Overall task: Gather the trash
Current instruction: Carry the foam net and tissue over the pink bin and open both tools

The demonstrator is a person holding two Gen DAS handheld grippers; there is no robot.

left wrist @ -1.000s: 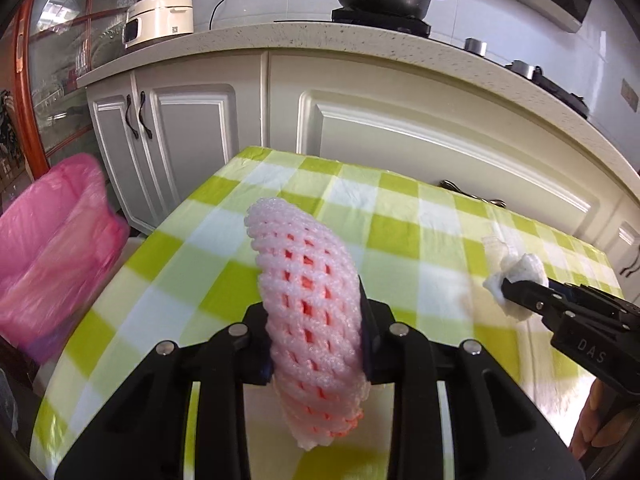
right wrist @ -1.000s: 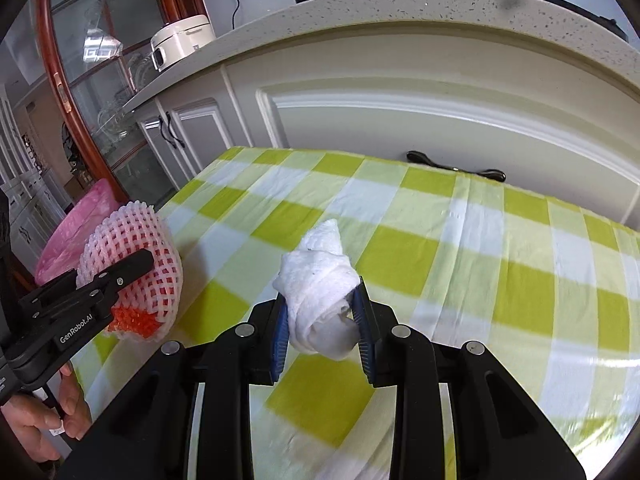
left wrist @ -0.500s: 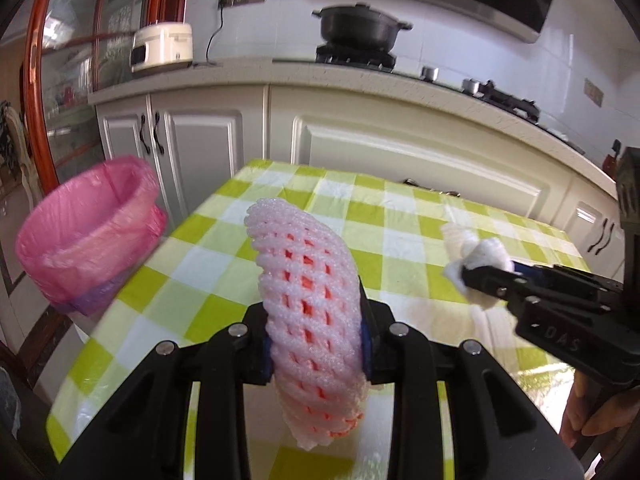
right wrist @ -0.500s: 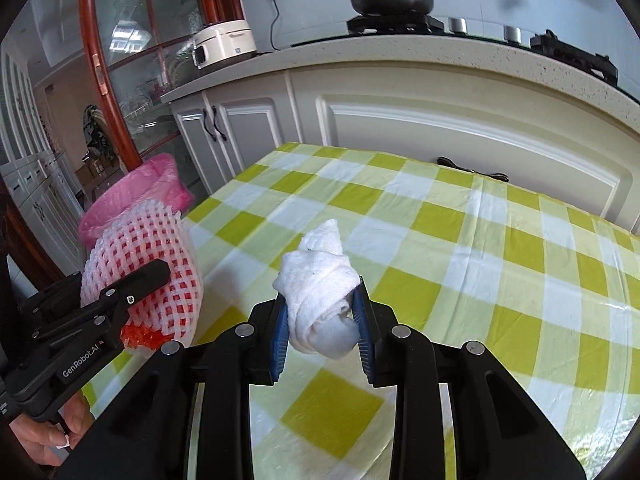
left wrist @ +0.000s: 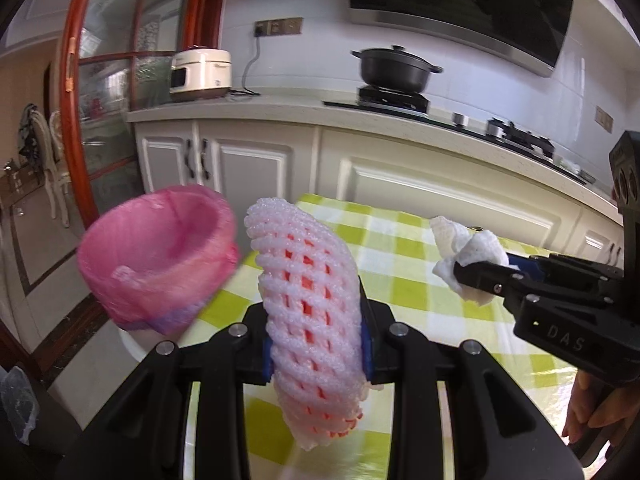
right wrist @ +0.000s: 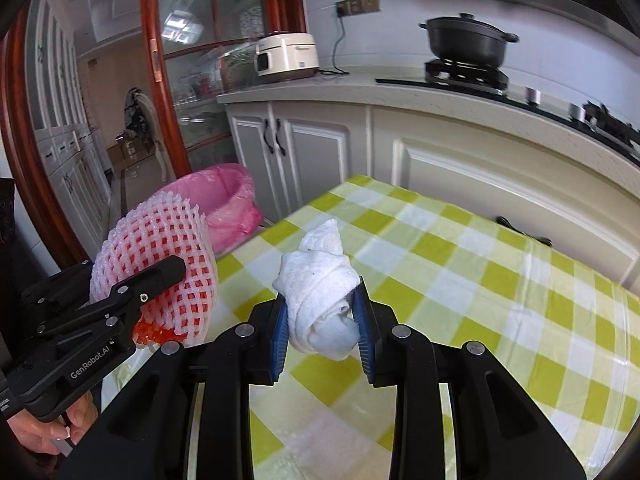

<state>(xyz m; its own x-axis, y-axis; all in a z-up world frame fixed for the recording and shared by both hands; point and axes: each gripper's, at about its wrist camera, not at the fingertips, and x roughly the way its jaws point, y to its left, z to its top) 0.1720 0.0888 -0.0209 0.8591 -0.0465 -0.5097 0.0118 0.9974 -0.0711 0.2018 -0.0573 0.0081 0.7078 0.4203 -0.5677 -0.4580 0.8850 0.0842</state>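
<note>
**Both tongs loaded, carrying trash toward the pink bin**

Step in hand, as I read it: transport. Both pieces of trash are picked up and clear of the table (right wrist: pixel 500 280), not yet dropped. The bin (left wrist: pixel 160 264), lined with a pink bag, stands off the table's left edge on the floor; mid left of frame in the left wrist view, blurred, and left of centre in the right wrist view (right wrist: pixel 224 204).

Left gripper (left wrist: pixel 316 344): jaws narrow, clamped on the foam fruit net (left wrist: pixel 308 300), white mesh with red showing through. The net stands upright between the blue pads, squeezed at its lower half, top curling toward the bin. In the right wrist view the same net (right wrist: pixel 160 264) sits lower left, just in front of the bin.

Right gripper (right wrist: pixel 322 320): jaws partly closed, clamped on a wadded white paper towel (right wrist: pixel 320 304); the wad bulges above and below the pads. In the left wrist view it shows at mid right (left wrist: pixel 468 256), well apart from the bin.

Next move, judged: bring each gripper over the bin mouth, then spread the jaws. The left is nearer, so likely first. Both items are light and soft; the net may spring or cling to a pad, so release should be over the middle of the opening, not the rim. A hand (right wrist: pixel 52 424) shows at the lower left edge, on the left gripper's handle.
</note>
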